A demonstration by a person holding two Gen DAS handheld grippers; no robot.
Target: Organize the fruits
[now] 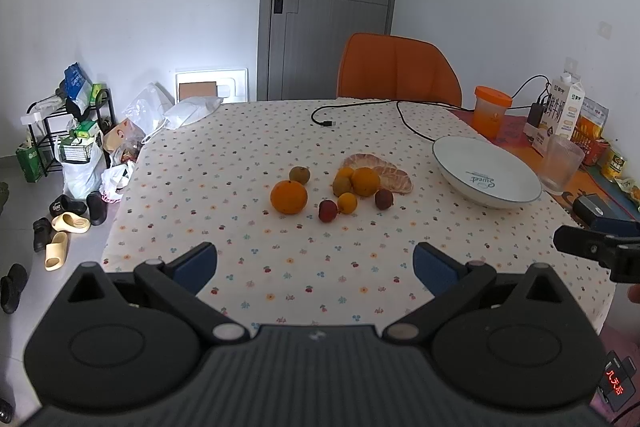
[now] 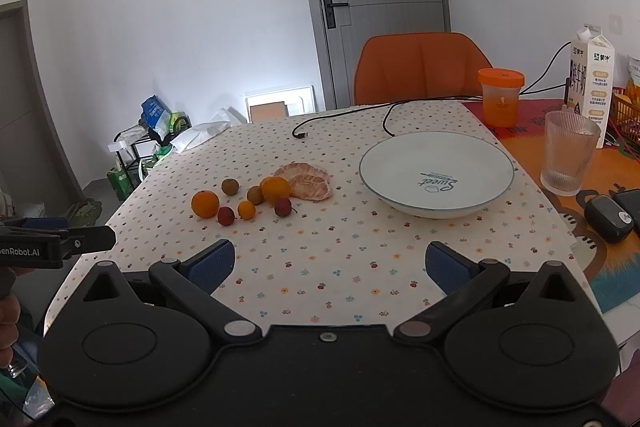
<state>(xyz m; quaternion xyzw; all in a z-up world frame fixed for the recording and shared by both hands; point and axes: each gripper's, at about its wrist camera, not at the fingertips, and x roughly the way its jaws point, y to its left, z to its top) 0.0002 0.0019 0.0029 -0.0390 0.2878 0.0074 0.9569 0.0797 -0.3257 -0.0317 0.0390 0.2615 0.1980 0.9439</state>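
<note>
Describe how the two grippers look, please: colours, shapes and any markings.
Both the left gripper and the right gripper are black, with blue ribbed pads on angled fingers, round side housings and silver pivot pins. White lettering "enRobot.AI" shows on the left one's side.

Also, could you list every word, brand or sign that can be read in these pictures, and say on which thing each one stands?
"Sweet": inside the white plate.
"蒙牛": brand on the milk carton; its smaller print is too blurred to read.
"enRobot.AI": on the left gripper, cut by the picture's edge.
"Bear": on a black slipper on the floor.
"几天后": red letters on a small device.
Bags and boxes on the rack: too small to read.
</note>
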